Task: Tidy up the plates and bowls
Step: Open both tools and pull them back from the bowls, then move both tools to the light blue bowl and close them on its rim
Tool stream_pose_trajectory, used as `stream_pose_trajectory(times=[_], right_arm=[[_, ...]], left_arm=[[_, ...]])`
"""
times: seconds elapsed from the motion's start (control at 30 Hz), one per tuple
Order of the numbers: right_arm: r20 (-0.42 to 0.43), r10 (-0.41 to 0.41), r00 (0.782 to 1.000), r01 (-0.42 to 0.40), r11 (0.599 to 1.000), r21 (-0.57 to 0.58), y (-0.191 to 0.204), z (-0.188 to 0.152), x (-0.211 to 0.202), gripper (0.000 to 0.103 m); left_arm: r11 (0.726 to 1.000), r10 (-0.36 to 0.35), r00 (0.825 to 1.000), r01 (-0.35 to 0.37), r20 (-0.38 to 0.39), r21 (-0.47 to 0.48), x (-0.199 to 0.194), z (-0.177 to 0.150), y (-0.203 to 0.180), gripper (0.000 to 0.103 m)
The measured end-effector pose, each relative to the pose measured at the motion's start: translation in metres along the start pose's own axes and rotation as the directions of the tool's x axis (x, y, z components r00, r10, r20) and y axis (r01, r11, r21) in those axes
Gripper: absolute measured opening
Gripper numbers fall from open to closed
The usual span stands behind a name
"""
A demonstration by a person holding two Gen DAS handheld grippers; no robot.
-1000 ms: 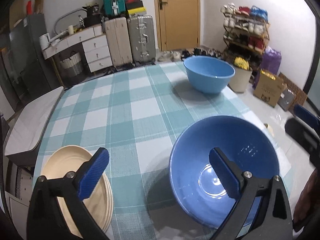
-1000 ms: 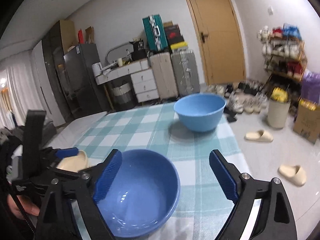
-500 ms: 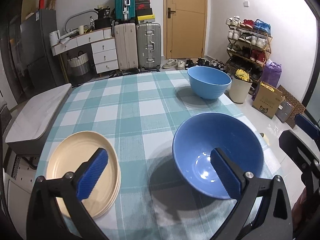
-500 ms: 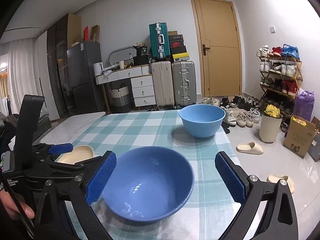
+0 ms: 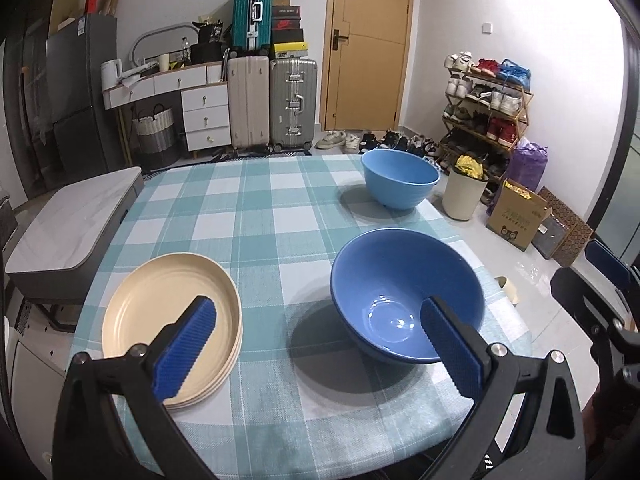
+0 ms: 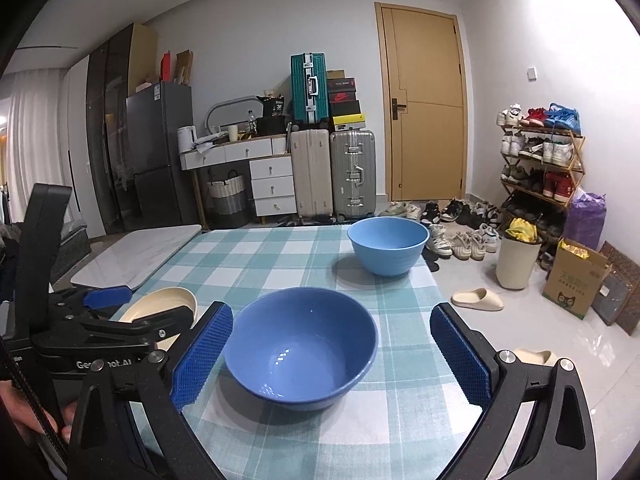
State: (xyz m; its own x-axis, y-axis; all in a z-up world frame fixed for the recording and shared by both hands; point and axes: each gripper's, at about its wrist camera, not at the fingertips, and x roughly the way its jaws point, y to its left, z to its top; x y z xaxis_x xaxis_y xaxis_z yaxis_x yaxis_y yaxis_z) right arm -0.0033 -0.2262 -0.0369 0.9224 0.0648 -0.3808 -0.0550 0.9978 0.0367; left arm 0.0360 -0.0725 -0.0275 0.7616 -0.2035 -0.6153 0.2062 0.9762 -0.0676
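On the tabletop (image 5: 280, 220) cream plates (image 5: 168, 320) sit stacked; dark bowl (image 6: 300, 344) and light bowl (image 6: 387, 244) remain apart, unnested. Both grippers' jaws gape empty.

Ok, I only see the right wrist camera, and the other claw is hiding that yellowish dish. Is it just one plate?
Observer: No. The left wrist view shows a stack of cream plates, with several rims showing at its near edge.
Operator: Is the left claw holding them?
Observer: No. The left claw is open and empty. From its own camera, one finger shows in front of the stack and the other in front of the dark blue bowl.
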Motion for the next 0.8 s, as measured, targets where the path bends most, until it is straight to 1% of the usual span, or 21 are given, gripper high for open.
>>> stream_pose_trajectory(times=[0.07,0.13,0.2,0.23,0.33,0.43,0.47,0.53,0.63,0.73,0.8], right_arm=[[0.004,-0.013,1.0,0.013,1.0,0.001,-0.003,0.003,-0.004,0.101],[0.005,-0.012,1.0,0.012,1.0,0.015,-0.007,0.008,-0.002,0.101],[0.003,-0.007,1.0,0.007,0.999,0.035,-0.013,0.013,0.001,0.101],[0.0,-0.005,1.0,0.005,0.999,0.042,-0.016,0.016,0.004,0.101],[-0.014,-0.001,1.0,0.001,0.999,0.049,-0.026,0.024,0.014,0.101],[-0.048,0.068,0.997,-0.064,0.995,0.075,-0.041,0.034,0.03,0.101],[-0.052,0.077,0.996,-0.072,0.994,0.088,-0.047,0.037,0.035,0.101],[-0.06,0.086,0.994,-0.079,0.991,0.111,-0.059,0.046,0.047,0.101],[-0.063,0.074,0.995,-0.065,0.989,0.132,-0.078,0.061,0.068,0.101],[-0.084,0.071,0.994,-0.058,0.986,0.154,-0.098,0.079,0.094,0.101],[-0.098,0.081,0.992,-0.064,0.983,0.17,-0.111,0.091,0.111,0.101]], left_arm=[[1.0,-0.004,1.0,0.004,0.0,0.008,-0.001,0.001,-0.001,0.103],[1.0,-0.006,1.0,0.007,-0.015,0.014,0.0,0.002,-0.001,0.103],[1.0,-0.025,1.0,0.025,-0.019,0.016,0.001,0.004,-0.001,0.103],[0.999,-0.034,0.999,0.034,-0.013,0.014,0.003,0.007,0.0,0.103],[1.0,-0.028,1.0,0.028,-0.002,-0.013,0.009,0.015,0.005,0.103],[0.999,-0.025,0.999,0.025,-0.033,-0.021,0.027,0.031,0.01,0.103],[1.0,-0.026,0.999,0.025,-0.042,-0.017,0.034,0.037,0.011,0.103],[0.999,-0.032,0.998,0.031,-0.058,-0.01,0.046,0.05,0.013,0.103],[0.997,-0.083,0.993,0.083,-0.087,-0.003,0.065,0.075,0.014,0.103],[0.991,-0.127,0.981,0.13,-0.147,0.011,0.092,0.107,0.012,0.103],[0.99,-0.131,0.975,0.138,-0.182,0.028,0.108,0.125,0.009,0.103]])
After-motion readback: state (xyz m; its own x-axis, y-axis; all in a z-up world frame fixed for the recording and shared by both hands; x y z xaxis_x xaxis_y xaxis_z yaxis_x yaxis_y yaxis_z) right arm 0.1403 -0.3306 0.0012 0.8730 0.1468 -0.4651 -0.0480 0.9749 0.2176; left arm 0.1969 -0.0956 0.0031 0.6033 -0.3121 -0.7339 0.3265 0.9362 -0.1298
